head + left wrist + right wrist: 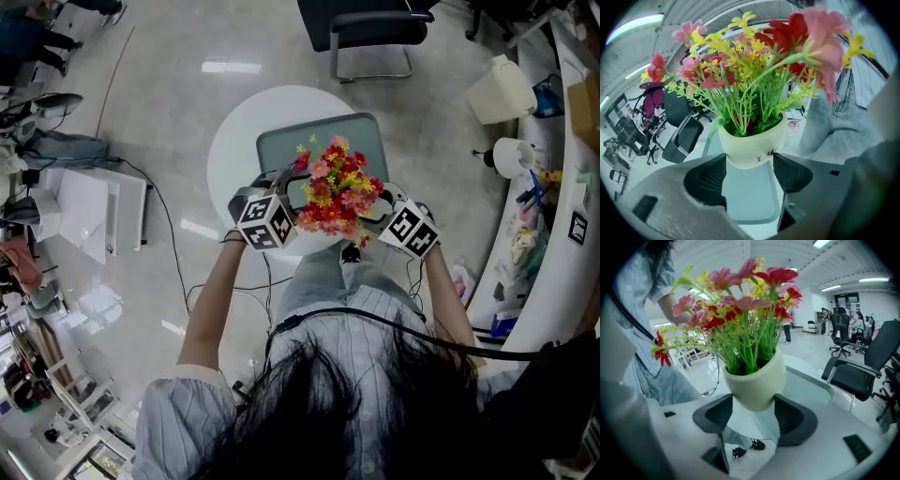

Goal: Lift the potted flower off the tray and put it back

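Closest to the person, the left claw (749, 168) and the right claw (753, 411) are both pinching the cream pot of the potted flower (337, 192) from opposite sides, holding it up in the air. Below and just beyond it, the grey-green tray (281, 142) is lying on the round white tabletop (234, 141), with a black chair (367, 26) standing farther back

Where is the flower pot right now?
In the head view the potted flower is up in the air at the middle, squeezed between the left gripper and the right gripper, above the near side of the green tray.
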Motion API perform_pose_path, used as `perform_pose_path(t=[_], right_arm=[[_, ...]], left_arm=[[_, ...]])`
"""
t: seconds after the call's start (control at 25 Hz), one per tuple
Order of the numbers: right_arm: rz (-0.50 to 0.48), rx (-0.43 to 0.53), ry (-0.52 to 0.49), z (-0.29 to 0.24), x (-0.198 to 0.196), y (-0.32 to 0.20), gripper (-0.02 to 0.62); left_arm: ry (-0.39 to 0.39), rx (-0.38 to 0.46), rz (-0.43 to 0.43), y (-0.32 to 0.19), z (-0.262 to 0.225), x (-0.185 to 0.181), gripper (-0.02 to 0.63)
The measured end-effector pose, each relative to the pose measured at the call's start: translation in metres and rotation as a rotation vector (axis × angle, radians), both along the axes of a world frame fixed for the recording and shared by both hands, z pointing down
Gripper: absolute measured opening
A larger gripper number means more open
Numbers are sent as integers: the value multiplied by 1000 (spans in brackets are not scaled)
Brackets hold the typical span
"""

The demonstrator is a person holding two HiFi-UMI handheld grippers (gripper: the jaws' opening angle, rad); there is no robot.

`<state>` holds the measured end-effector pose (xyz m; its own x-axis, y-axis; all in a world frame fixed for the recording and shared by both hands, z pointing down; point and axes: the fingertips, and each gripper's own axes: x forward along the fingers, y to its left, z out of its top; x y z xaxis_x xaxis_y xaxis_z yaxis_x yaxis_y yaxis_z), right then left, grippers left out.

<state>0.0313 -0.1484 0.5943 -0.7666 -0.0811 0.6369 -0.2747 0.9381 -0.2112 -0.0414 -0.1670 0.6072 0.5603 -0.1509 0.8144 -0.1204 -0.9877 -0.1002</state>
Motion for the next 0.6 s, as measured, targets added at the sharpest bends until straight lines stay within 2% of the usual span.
perform_pose_path(t=[0.6], right_arm=[[-109, 25, 6, -11, -2, 64, 273]], left_arm=[[-15, 35, -105, 71, -13, -4, 313]])
